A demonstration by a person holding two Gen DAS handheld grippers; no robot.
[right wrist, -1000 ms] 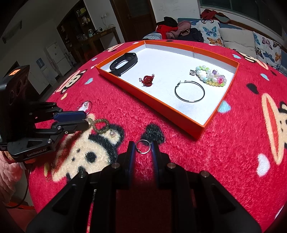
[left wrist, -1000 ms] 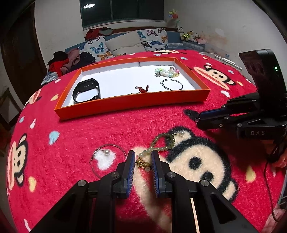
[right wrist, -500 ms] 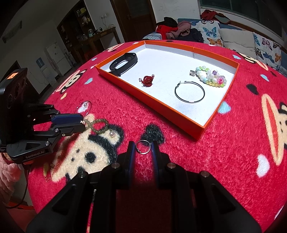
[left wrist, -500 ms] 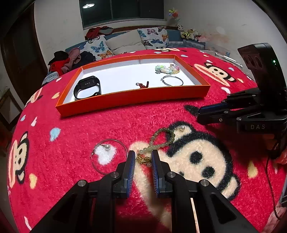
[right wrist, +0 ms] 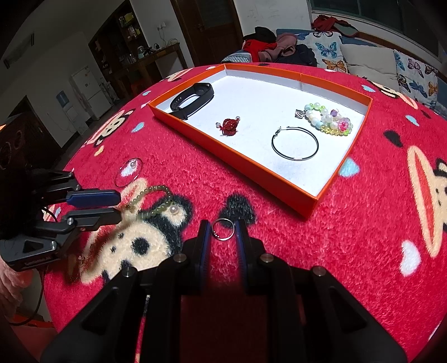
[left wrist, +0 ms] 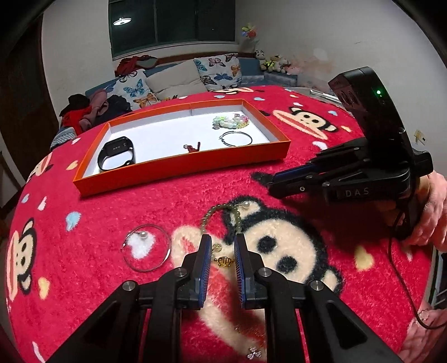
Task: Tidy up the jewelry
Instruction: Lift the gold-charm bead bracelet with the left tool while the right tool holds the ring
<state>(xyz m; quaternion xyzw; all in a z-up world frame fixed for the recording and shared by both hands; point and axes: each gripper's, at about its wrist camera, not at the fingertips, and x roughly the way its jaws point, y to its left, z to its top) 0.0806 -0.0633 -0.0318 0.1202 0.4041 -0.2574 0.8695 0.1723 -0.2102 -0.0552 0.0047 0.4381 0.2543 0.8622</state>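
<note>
The green bead bracelet (left wrist: 223,220) lies limp on the bench, near the orange tray (left wrist: 181,170). Left tool (left wrist: 221,252) stands narrowly apart around its gold charm (left wrist: 223,261); light, floppy, best pinched there.

— What sort of place is this?
— A home living room; at twelve o'clock a sofa (left wrist: 178,81) with butterfly cushions (left wrist: 218,71) under a dark window (left wrist: 170,23); soft toys (left wrist: 275,62) at one o'clock.
— Anything else?
— A heap of clothes (right wrist: 276,46) at twelve o'clock; a white fridge (right wrist: 89,89) at ten o'clock; a red cartoon-monkey blanket (left wrist: 139,203) spread in front.
</note>
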